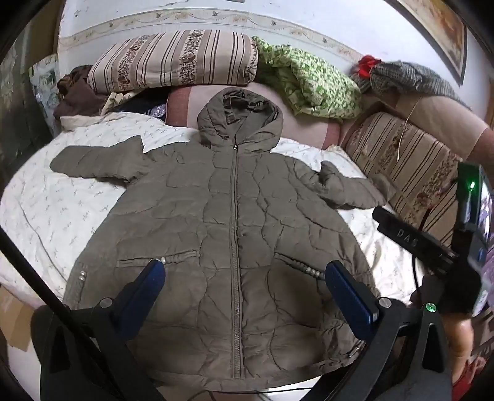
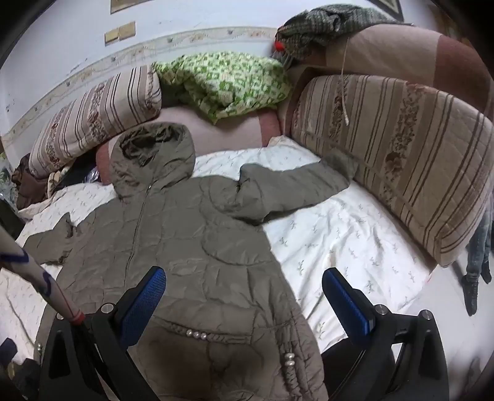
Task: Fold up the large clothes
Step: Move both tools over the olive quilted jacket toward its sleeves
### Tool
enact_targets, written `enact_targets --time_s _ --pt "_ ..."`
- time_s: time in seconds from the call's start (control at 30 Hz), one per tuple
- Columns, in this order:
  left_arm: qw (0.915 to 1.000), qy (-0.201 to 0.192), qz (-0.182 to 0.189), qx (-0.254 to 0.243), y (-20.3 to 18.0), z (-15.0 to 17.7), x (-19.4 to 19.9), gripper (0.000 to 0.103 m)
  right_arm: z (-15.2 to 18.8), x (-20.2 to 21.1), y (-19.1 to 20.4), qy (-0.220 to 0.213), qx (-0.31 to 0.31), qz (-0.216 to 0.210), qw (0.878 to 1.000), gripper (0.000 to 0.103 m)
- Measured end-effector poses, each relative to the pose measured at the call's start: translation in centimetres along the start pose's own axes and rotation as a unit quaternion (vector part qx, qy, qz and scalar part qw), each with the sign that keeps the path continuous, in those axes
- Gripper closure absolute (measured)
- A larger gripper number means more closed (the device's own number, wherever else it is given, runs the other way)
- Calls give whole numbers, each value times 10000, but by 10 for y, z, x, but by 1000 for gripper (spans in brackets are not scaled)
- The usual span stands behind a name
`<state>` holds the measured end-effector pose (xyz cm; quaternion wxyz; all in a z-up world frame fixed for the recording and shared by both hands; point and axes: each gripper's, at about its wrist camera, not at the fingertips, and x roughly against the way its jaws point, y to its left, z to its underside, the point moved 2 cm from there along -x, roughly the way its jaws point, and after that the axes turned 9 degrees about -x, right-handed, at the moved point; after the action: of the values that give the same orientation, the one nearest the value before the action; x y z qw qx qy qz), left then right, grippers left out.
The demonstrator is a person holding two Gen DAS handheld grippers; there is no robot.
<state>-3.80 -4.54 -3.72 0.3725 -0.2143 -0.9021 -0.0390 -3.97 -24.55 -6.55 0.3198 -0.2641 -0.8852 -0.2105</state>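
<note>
**olive hooded jacket spread flat on the bed, both tongs wide open above it**

the quilted olive jacket (image 1: 234, 234) lies front side up on the white printed bedspread (image 1: 46, 209), zipped closed along its centre line. its hood (image 1: 239, 120) points toward the far edge of the bed and rests against a pinkish bolster (image 1: 305, 129). one sleeve (image 1: 92, 163) stretches out toward the bed's left edge, the other sleeve (image 2: 293, 188) reaches toward the right edge, its cuff close to a striped floral cushion (image 2: 401, 163). the hem sits at the near edge of the bed. small pearl-like beads trim the pocket (image 2: 185, 331) openings on both sides of the zip.

the left gripper (image 1: 244, 271) hangs over the lower front of the jacket, its blue-padded fingers (image 1: 151, 277) spread far apart with nothing between them; whether the tips touch the fabric cannot be told. the right gripper (image 2: 244, 277) hangs over the jacket's right side near the hem, spread just as wide and holding nothing, one finger above the cloth, the other above the bedspread.

along the far edge of the bed lie a second striped cushion (image 1: 173, 58) and a crumpled green-and-white patterned cloth (image 1: 308, 80). a grey knitted item (image 2: 324, 21) with a red spot sits on the backrest at the far right corner. a dark brown garment (image 1: 77, 92) is bunched at the far left corner.
</note>
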Motion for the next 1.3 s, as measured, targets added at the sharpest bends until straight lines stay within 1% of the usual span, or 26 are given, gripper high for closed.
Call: enact_targets --time_s 0.1,0.2,0.33,0.43,0.5,0.63,0.7,1.1,1.3 --pt "9999 34 -91 92 3 -2 -1 0 2 -1 0 -110 69 179 9998 0" --pt "9993 121 -351 41 5 -1 -4 0 2 -3 -2 -89 87 274 9995 0" --pt "9983 37 -586 -6 14 -2 0 0 5 -9 -9 165 -58 122 9998 0" --pt "9958 -82 -906 -126 21 -6 5 0 8 -14 -11 324 -41 65 9994 0" --pt "9924 -125 -1196 -245 25 -8 6 0 12 -15 -10 340 -10 66 9994 0" --pt "9876 -88 -1517 -400 29 -11 4 0 14 -15 -8 357 20 46 9993 0" --pt "9869 -23 -1554 -434 31 -10 1 0 15 -16 -8 349 40 59 9994 0" --pt "9882 343 -1422 -445 30 -2 -15 0 21 -26 -14 445 59 228 9987 0" --pt "9910 514 -1189 -325 34 -1 -23 0 22 -29 -14 470 95 267 9985 0"
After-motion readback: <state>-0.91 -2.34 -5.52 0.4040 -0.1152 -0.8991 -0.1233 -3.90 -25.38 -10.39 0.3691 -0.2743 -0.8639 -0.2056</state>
